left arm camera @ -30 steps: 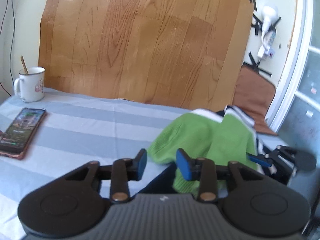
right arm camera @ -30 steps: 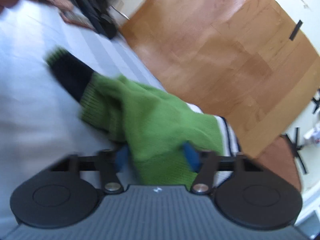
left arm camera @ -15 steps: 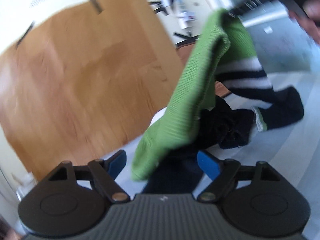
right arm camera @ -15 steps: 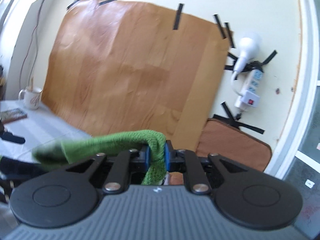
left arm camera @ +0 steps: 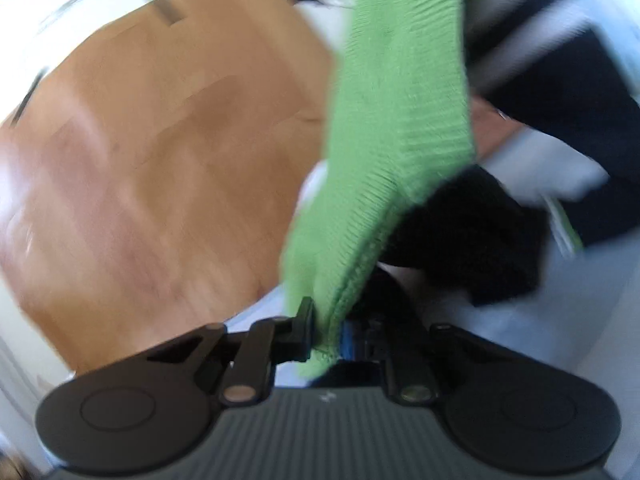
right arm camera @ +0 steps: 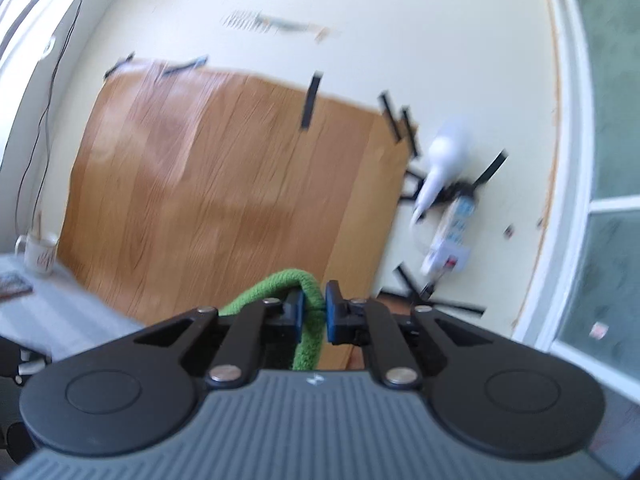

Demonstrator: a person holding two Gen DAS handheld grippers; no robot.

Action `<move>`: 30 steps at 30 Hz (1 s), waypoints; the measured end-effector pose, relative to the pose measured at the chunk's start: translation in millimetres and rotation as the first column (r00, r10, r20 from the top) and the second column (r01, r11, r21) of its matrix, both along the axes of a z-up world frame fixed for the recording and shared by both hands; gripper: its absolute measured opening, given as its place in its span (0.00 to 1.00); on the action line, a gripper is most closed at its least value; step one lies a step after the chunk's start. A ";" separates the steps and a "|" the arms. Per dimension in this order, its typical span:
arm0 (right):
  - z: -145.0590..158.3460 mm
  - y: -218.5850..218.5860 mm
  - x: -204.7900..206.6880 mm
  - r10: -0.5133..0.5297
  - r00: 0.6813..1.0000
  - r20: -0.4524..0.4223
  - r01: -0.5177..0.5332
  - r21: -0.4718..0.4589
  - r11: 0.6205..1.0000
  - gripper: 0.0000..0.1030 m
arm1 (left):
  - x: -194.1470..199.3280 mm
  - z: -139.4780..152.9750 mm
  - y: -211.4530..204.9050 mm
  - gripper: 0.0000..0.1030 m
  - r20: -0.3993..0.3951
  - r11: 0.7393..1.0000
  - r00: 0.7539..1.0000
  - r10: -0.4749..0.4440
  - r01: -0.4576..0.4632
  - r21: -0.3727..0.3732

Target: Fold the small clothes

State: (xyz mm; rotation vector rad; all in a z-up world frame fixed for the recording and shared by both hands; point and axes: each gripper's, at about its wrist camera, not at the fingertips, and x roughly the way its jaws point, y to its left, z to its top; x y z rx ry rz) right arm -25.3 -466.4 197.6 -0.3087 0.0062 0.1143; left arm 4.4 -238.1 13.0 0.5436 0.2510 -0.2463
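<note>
Half a second ago the left gripper point(left arm camera: 326, 330) stood wide apart with the cloth hanging loose between its blue pads, and now look, it has snapped together on the green edge! The right gripper point(right arm camera: 313, 316) was already pinched on the knit back then and it keeps its bite, only tipped higher toward the wall.

Biggest thing on show: the wood-grain panel point(right arm camera: 224, 196), taped to the cream wall point(right arm camera: 400, 32) with black strips, filling the middle of the right wrist view and the left half of the left wrist view, blurred there.

Next, the green knit sweater point(left arm camera: 400, 100), lifted off the striped tablecloth point(right arm camera: 68, 312) and stretched between both tools. From the left gripper it rises in a ribbed green band toward the upper right, with black-and-white stripes and a dark sleeve trailing out to the right. On the other side only a thick rolled green edge point(right arm camera: 308, 312) shows, looping over and down between the clamped pads.

Smaller now: a white lamp point(right arm camera: 440, 168) and a power strip point(right arm camera: 452, 236) taped to the wall at right, both smeared by motion.

Smallest: a white mug point(right arm camera: 40, 250) at the table's far left edge, something thin standing in it.
</note>
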 end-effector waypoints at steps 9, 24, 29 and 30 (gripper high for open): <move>73.2 -9.1 -64.1 0.056 0.977 0.205 -0.067 0.043 0.997 0.13 | -84.9 170.0 86.1 0.12 0.336 0.937 0.927 0.166 -0.042 -0.345; 134.2 -33.9 -113.4 0.174 0.947 0.271 -0.201 0.073 0.977 0.13 | -174.9 265.6 77.7 0.13 0.656 0.967 0.731 0.186 -0.019 -0.253; 75.0 -22.7 -32.4 0.157 0.983 0.093 -0.167 0.117 0.979 0.13 | -77.5 214.2 82.6 0.13 0.487 0.960 0.837 0.248 -0.145 -0.240; 60.6 -17.1 -8.6 0.145 0.988 0.053 -0.151 0.133 0.980 0.13 | -53.1 199.9 78.7 0.13 0.446 0.955 0.853 0.270 -0.179 -0.237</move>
